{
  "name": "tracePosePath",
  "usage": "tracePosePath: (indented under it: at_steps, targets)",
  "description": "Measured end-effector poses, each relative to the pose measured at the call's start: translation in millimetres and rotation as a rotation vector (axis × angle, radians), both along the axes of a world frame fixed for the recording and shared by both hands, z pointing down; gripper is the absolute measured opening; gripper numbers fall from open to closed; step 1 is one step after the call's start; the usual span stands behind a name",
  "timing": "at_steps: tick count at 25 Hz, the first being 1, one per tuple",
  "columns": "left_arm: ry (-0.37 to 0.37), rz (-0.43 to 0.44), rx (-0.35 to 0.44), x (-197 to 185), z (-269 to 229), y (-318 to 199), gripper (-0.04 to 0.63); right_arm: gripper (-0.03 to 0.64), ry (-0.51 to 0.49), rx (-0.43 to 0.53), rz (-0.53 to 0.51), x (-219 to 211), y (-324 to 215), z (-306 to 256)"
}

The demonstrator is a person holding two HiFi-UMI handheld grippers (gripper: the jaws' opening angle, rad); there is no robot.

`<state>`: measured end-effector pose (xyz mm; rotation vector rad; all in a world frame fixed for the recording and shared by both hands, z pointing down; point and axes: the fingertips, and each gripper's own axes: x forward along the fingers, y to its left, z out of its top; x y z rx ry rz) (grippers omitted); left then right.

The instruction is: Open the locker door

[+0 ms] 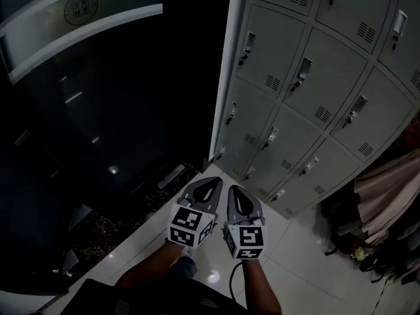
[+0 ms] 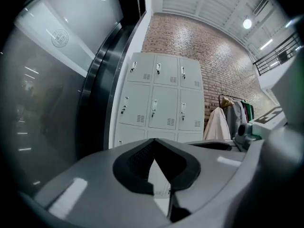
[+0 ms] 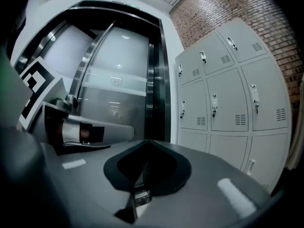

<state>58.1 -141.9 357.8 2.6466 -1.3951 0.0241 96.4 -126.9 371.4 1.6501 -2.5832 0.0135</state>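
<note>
A bank of grey metal lockers (image 1: 315, 90) stands ahead and to the right, and every door I can see is closed, each with a small latch handle. The same lockers (image 2: 161, 99) are some way off in the left gripper view, and the lockers (image 3: 232, 99) fill the right side of the right gripper view. My left gripper (image 1: 211, 182) and right gripper (image 1: 233, 190) are held side by side, level, short of the lockers and touching nothing. The left gripper (image 2: 155, 141) has its tips together and holds nothing. The right gripper (image 3: 148, 142) is shut and empty too.
A dark curved glass wall with metal frames (image 1: 79, 110) runs along the left, right up to the lockers' edge. Clothes hang on a rack (image 1: 387, 202) at the right. Behind the lockers rises a brick wall (image 2: 213, 51). White floor tiles (image 1: 302, 254) lie underfoot.
</note>
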Motion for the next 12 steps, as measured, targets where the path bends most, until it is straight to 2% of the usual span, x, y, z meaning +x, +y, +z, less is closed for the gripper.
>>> tracePosePath:
  at_steps: [8,12]
  targets:
    - [0.01,0.016,-0.023,-35,3,-108,0.005,0.0,0.002,-0.02,0.018,-35,-108,3]
    - [0.019,0.018,-0.032,-51,6,-142,0.005,0.0,-0.043,-0.038,0.009,-54,-144,2]
